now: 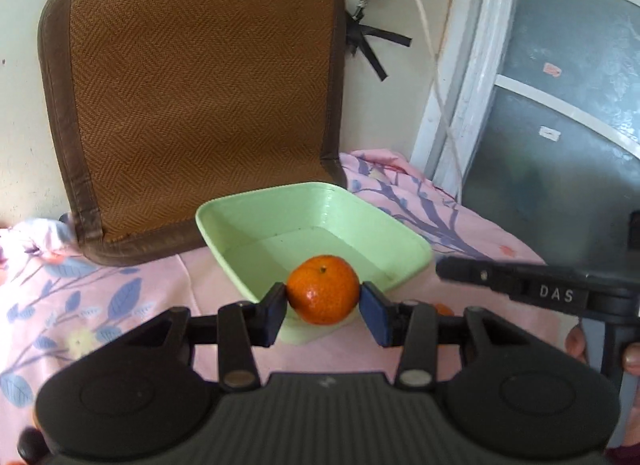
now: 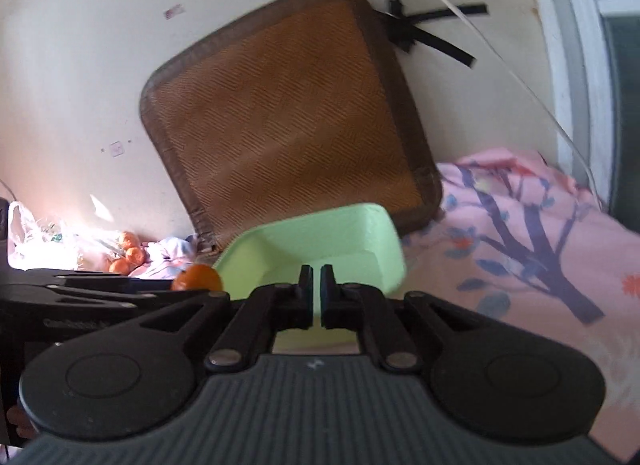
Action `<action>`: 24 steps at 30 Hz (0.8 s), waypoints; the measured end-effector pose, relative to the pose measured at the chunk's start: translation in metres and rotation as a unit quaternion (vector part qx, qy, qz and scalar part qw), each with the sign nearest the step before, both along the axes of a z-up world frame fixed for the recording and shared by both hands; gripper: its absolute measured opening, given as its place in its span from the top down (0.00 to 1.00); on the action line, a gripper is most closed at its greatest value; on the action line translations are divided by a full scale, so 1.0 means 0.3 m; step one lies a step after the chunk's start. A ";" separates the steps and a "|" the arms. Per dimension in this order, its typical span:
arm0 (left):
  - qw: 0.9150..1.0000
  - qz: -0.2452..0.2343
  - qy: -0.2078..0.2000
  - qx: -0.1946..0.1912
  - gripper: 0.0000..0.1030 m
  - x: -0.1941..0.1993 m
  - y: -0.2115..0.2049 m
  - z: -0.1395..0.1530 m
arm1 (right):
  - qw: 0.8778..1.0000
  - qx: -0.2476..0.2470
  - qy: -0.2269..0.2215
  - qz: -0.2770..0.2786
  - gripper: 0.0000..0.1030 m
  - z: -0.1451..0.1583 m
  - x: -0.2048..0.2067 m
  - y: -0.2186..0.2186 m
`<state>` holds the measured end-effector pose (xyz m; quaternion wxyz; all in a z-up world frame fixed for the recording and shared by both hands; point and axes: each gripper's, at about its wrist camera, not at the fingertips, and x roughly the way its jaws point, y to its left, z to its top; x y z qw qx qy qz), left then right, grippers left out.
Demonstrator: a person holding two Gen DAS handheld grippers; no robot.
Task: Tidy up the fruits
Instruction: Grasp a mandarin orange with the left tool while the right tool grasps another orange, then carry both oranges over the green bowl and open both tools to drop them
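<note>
My left gripper (image 1: 323,301) is shut on an orange tangerine (image 1: 323,289) and holds it over the near rim of a light green square bowl (image 1: 256,217), which looks empty inside. In the right wrist view the same tangerine (image 2: 198,277) shows at the left beside the bowl (image 2: 360,233). My right gripper (image 2: 316,289) is shut and empty, just in front of the bowl's near edge. Its black body (image 1: 520,285) shows at the right of the left wrist view. Several more tangerines (image 2: 128,253) lie at the far left by a plastic bag.
A brown woven seat mat (image 1: 192,97) leans on the wall behind the bowl. A pink floral cloth (image 1: 100,305) covers the surface. A white plastic bag (image 2: 40,241) lies at the far left. A white cable (image 1: 432,65) and a window frame (image 1: 472,85) are at the right.
</note>
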<state>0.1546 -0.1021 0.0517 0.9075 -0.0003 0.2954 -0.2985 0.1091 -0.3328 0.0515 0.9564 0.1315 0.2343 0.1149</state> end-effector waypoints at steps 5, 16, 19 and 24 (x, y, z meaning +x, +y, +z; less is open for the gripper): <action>1.000 -0.027 0.011 0.012 0.60 -0.053 -0.052 -0.043 | 0.999 0.000 0.032 0.030 0.66 -0.038 -0.101 -0.020; 1.000 -0.003 0.014 0.007 0.60 -0.039 -0.069 0.022 | 0.976 -0.212 0.023 -0.042 0.50 -0.120 -0.043 0.038; 1.000 0.007 0.004 0.012 0.60 -0.016 -0.076 0.042 | 0.986 -0.153 0.053 -0.043 0.60 -0.134 -0.020 -0.058; 0.999 0.028 -0.010 0.026 0.60 0.071 -0.103 0.055 | 0.992 -0.102 0.007 -0.071 0.60 -0.087 -0.062 -0.093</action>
